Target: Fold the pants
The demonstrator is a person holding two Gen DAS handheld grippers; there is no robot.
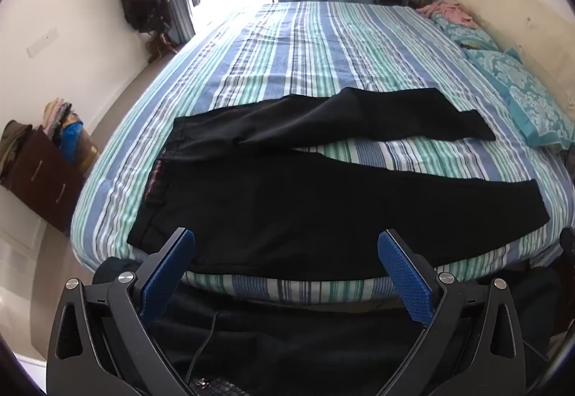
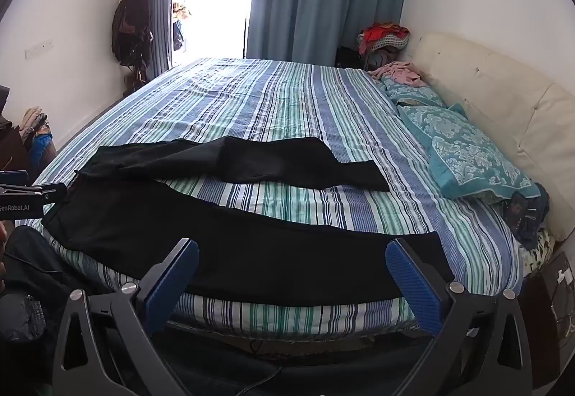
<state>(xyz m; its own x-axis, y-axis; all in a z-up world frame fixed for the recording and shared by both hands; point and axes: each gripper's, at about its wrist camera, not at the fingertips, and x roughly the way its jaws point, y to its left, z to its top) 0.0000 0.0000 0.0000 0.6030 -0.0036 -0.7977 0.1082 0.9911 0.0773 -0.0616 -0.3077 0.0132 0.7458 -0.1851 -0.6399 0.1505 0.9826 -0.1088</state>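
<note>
Black pants (image 1: 287, 202) lie spread flat on the striped bed (image 1: 305, 47), waistband to the left, both legs running right and splayed apart. My left gripper (image 1: 285, 245) hovers open above the near edge of the pants, close to the waist end, nothing between its blue pads (image 1: 406, 277). In the right wrist view the same pants (image 2: 233, 252) cross the near part of the bed (image 2: 287, 101). My right gripper (image 2: 291, 252) hangs open over the near leg toward its cuff, holding nothing. The left gripper (image 2: 21, 198) shows at the left edge there.
Teal patterned pillows (image 2: 463, 151) and a cream headboard (image 2: 503, 108) line the bed's right side, with pink clothing (image 2: 399, 72) behind them. A dark drawer unit (image 1: 39, 173) piled with clothes stands left of the bed. Blue curtains (image 2: 323, 0) and a bright doorway are at the far end.
</note>
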